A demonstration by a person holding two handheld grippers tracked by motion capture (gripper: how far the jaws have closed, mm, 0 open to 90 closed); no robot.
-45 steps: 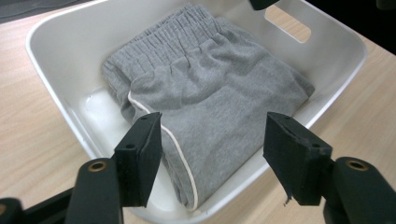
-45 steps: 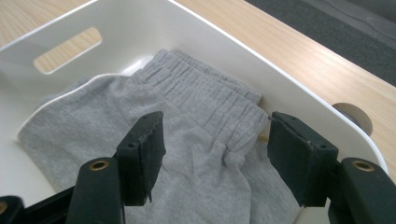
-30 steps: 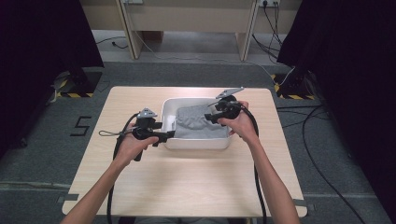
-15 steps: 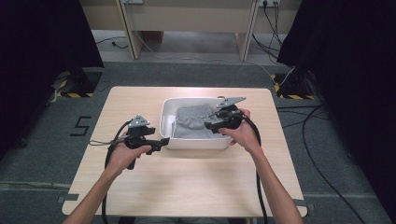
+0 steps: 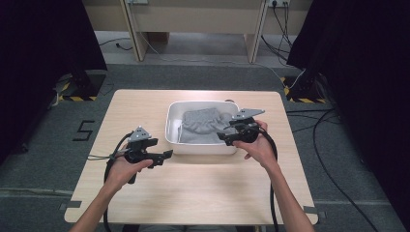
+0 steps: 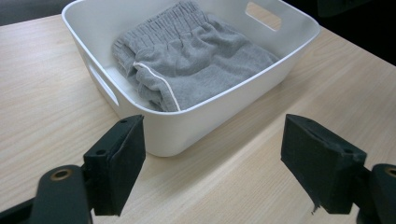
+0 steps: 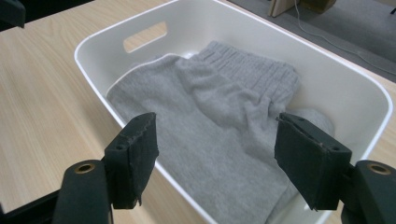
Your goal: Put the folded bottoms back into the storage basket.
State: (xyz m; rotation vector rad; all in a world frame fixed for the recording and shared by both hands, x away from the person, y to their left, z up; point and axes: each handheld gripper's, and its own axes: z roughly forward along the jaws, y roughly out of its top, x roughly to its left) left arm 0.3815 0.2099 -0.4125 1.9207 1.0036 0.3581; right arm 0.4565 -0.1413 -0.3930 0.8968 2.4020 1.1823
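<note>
A white plastic bin [image 5: 200, 147] sits at the middle of the wooden table and holds a folded grey garment [image 5: 202, 126] with an elastic waistband. In the left gripper view the bin [image 6: 196, 126] and the grey garment [image 6: 191, 65] lie ahead of my left gripper [image 6: 212, 163], which is open and empty. In the high view that left gripper [image 5: 167, 154] hovers just left of the bin's near corner. My right gripper [image 5: 220, 137] stands open over the bin's right side, above the garment [image 7: 210, 135] and inside the bin's rim [image 7: 93, 70].
The table [image 5: 203, 193] has bare wood in front of and beside the bin. Cables trail from both grippers toward the table's near edge. Beyond the table stand a wooden frame [image 5: 193, 19], floor cables [image 5: 333, 125] and dark curtains at both sides.
My left gripper has drawn back from the bin's left wall toward the near left. The right gripper has shifted slightly nearer along the bin's right side. The garment stays in the bin.
</note>
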